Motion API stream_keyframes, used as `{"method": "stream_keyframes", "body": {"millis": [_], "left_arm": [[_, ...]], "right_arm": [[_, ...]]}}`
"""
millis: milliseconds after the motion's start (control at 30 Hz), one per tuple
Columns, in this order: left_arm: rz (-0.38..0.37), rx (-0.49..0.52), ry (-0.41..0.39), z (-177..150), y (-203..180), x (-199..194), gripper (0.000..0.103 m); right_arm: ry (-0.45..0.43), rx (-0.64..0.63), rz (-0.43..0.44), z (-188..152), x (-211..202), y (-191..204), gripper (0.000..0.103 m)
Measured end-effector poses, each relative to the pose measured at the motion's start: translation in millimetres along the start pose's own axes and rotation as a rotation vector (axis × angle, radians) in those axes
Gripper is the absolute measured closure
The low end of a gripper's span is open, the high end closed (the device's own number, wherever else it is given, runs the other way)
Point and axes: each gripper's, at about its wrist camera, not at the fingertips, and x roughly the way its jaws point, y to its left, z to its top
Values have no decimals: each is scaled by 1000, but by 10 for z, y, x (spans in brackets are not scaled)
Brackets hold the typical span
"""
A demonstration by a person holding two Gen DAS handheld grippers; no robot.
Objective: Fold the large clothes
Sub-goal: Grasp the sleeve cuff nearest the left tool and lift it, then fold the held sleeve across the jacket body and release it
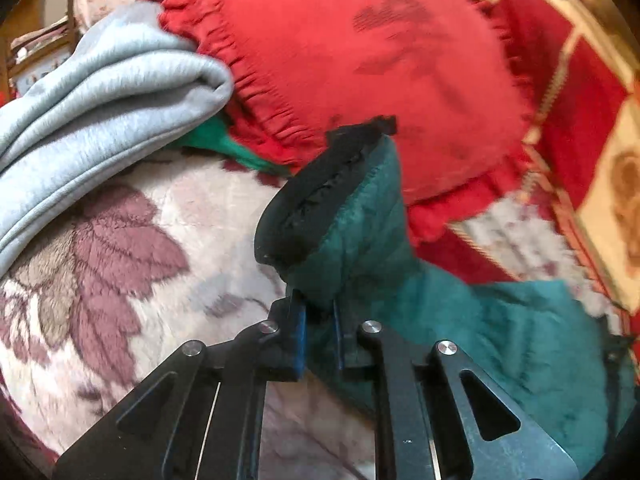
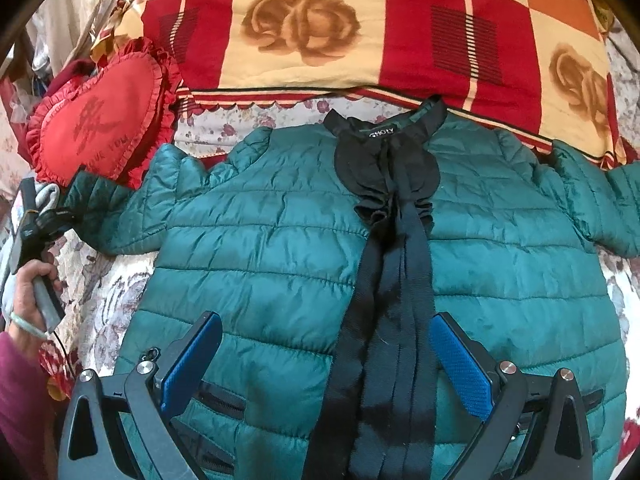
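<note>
A teal quilted jacket with a black collar and black front ribbons lies face up, spread flat on the bed. My right gripper is open and empty, hovering over the jacket's lower front, one finger either side of the ribbons. My left gripper is shut on the jacket's sleeve just behind its black cuff, lifted off the bed. In the right wrist view the left gripper sits at the far left, at the end of that sleeve.
A red heart-shaped ruffled cushion lies beyond the sleeve. A folded grey garment rests at the left. A red and cream rose-patterned quilt lies past the collar. The floral bed cover is underneath.
</note>
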Motion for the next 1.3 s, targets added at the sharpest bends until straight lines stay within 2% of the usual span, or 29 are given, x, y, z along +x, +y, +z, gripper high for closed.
{"method": "stream_keyframes", "body": {"millis": [167, 500, 667, 800, 1300], "left_arm": [[-48, 32, -7, -48, -236, -289, 94], [-82, 58, 25, -228, -569, -438, 94], [-127, 73, 51, -298, -751, -598, 94], [-155, 114, 40, -354, -947, -778, 94], [-262, 212, 39, -504, -1592, -1238, 94]], "right_arm": [[-11, 10, 2, -55, -94, -29, 0], [-24, 8, -25, -124, -231, -159, 0], [-15, -4, -81, -92, -156, -302, 0], [-6, 3, -127, -85, -121, -454, 0], [-7, 55, -149, -176, -206, -784, 0]]}}
